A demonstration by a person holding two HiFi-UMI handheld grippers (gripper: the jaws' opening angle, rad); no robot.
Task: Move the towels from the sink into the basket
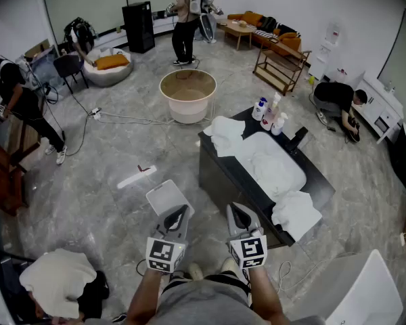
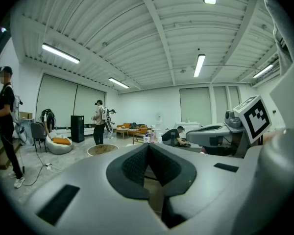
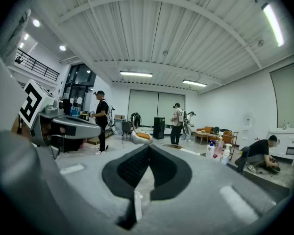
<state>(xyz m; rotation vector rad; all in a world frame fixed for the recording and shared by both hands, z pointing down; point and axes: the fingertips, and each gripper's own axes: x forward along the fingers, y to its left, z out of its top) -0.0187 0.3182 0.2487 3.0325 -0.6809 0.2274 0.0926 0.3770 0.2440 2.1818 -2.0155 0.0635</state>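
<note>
Here, both grippers are held low and side by side in front of the person's body, above the grey floor (image 1: 108,161), each carrying its marker cube. The left tongs (image 1: 178,214) are closed, tip against tip, with nothing between the pads. The left gripper view shows only the room beyond them. The right tongs (image 1: 238,214) are likewise pressed together and empty, as the right gripper view confirms. Neither gripper touches the furniture or the cloth.

Ahead and to the right stands a black worktop (image 1: 223,175) with a white sink (image 1: 303,176) set into it. A heap of white towels (image 1: 274,164) fills the sink. A further white towel (image 1: 224,135) lies on the worktop at its far end, partly hanging over the edge. Another crumpled towel (image 1: 296,212) lies at the near end, also overhanging. A cluster of bottles (image 1: 269,116) stands on the far side of the worktop, just beside the sink.

The basket (image 1: 188,112), a round pale tub, stands on the floor beyond the worktop's far end, apart from it. No cloth shows inside it. Several people occupy the background of the room.
</note>
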